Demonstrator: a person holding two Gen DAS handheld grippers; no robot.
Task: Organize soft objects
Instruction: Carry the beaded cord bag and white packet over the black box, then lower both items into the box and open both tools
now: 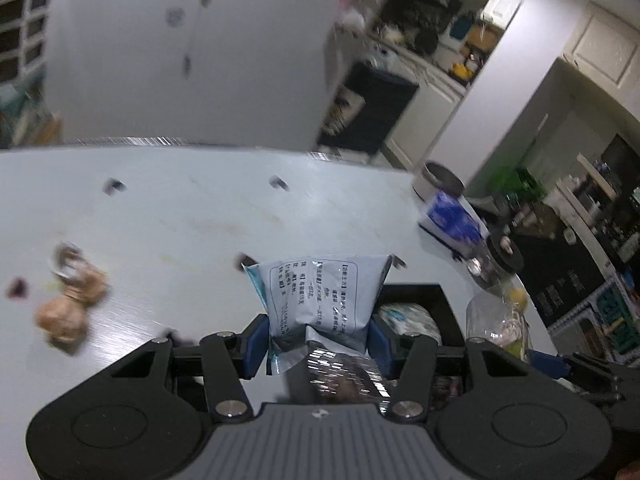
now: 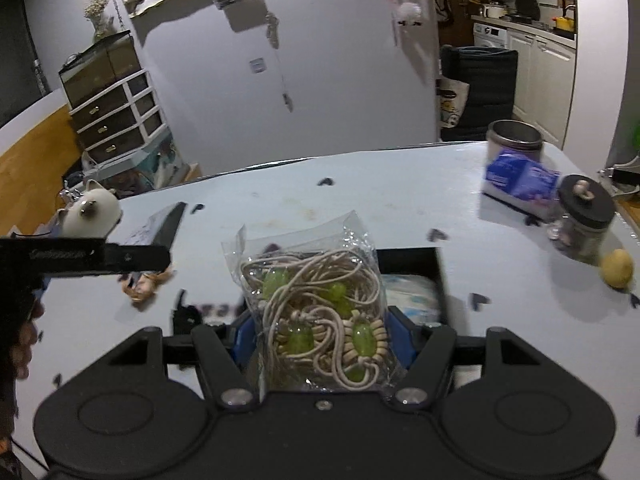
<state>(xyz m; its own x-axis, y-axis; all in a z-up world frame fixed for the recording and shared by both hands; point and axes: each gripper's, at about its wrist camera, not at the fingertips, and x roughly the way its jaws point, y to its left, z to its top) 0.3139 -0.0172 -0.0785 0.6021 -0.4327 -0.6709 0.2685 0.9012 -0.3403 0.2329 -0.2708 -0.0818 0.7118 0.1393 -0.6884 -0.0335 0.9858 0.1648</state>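
Left gripper [image 1: 318, 340] pinches a light, crinkly pouch [image 1: 320, 296] low down; right gripper [image 2: 320, 340] squeezes a slippery bag of cord [image 2: 320, 304]. Black box [image 2: 412, 264] at 1 o'clock. Grip mid-body; both deform.

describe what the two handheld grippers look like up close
Both share one build: the left gripper and right gripper have matte black scissor-like linkage arms with silver pivot bolts, blue finger pads, and round black discs on either side of a ribbed grey centre block.

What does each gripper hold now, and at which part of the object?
The left gripper holds a pale printed packet by its lower end. The right gripper holds a clear bag of cord and green beads by its lower sides.
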